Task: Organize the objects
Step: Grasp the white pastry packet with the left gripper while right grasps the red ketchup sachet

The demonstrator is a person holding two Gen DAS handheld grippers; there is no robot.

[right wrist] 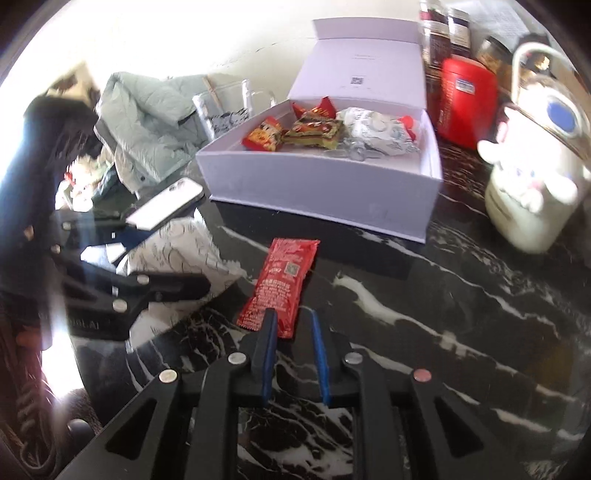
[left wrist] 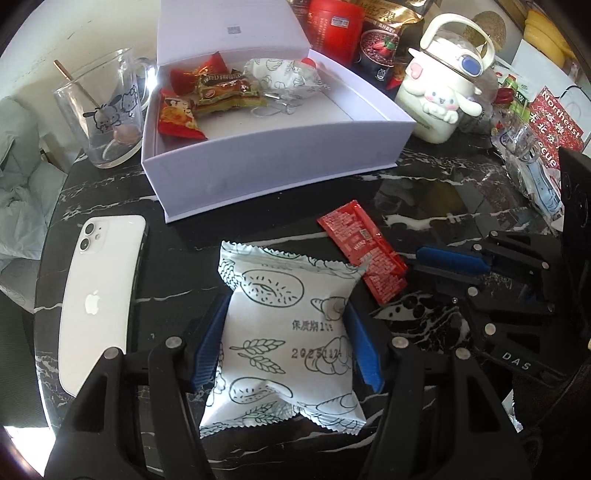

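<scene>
A white pastry packet printed with bread drawings lies on the black marble table. My left gripper is shut on it, a blue pad pressing each side. Just right of it lies a red sauce sachet. In the right wrist view the red sachet has its near end pinched between the narrow jaws of my right gripper, which is shut on it. Behind stands an open white box holding several snack packets. The left gripper and its white packet show at the left of that view.
A white phone lies face down left of the packet. A glass mug with a spoon stands left of the box. A white cartoon bottle, a red tin and food bags crowd the back right. A quilted jacket lies beyond the table edge.
</scene>
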